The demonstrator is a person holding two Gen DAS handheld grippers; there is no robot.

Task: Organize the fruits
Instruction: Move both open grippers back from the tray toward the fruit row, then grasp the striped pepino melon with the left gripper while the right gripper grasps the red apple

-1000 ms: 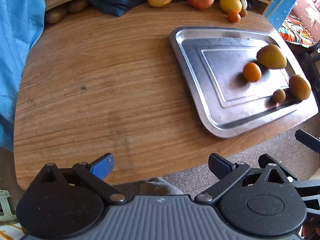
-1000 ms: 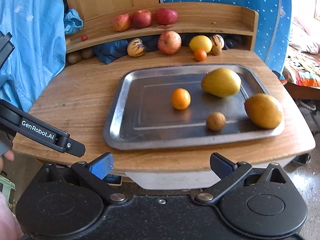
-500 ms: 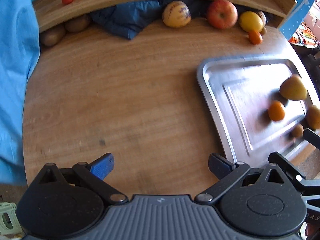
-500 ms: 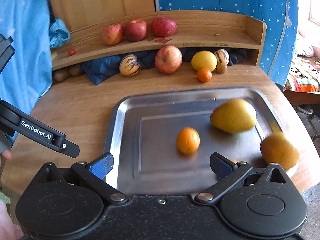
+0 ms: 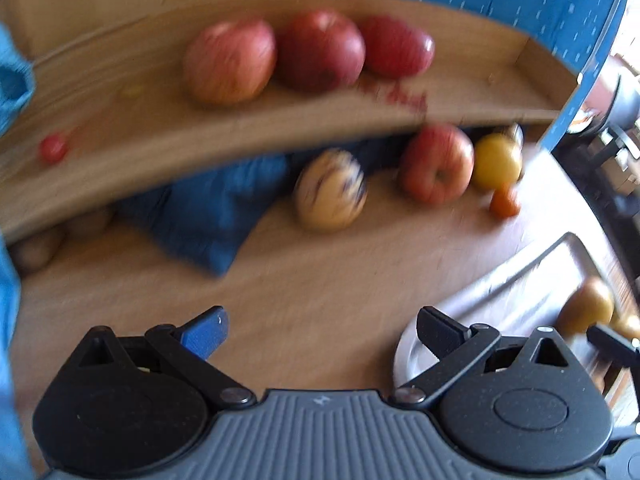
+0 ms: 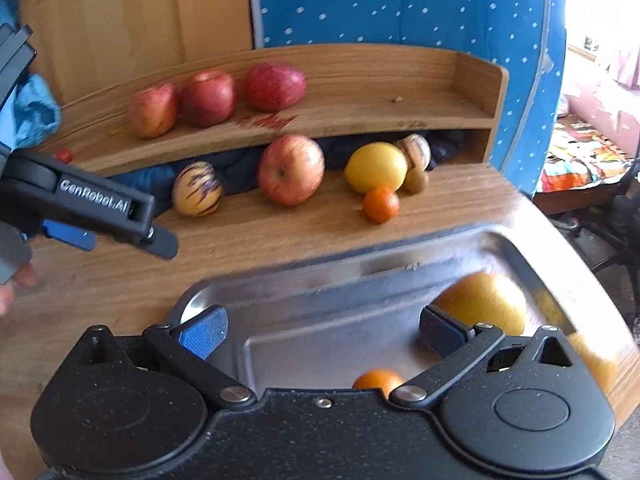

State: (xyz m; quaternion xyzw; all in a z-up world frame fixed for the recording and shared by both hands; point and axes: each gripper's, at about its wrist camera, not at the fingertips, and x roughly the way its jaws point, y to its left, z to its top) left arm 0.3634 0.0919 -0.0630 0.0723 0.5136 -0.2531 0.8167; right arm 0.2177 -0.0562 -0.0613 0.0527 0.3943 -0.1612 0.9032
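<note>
Left claw (image 5: pixel 320 328) spread and empty above wooden worktop (image 5: pixel 320 280), right claw (image 6: pixel 324 328) spread over steel tray (image 6: pixel 320 280) holding mango (image 6: pixel 484 300) and orange (image 6: pixel 376 380), 3 red apples (image 6: pixel 208 96) on shelf (image 6: pixel 360 116).

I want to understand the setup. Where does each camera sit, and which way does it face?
Left wrist: on the left gripper, over the table's left part, facing the shelf; its open fingers show.
Right wrist: on the right gripper, over the tray, facing the shelf; its open fingers, the left gripper and a hand show.
Shared: shelf apples, striped fruit, tray.
</note>
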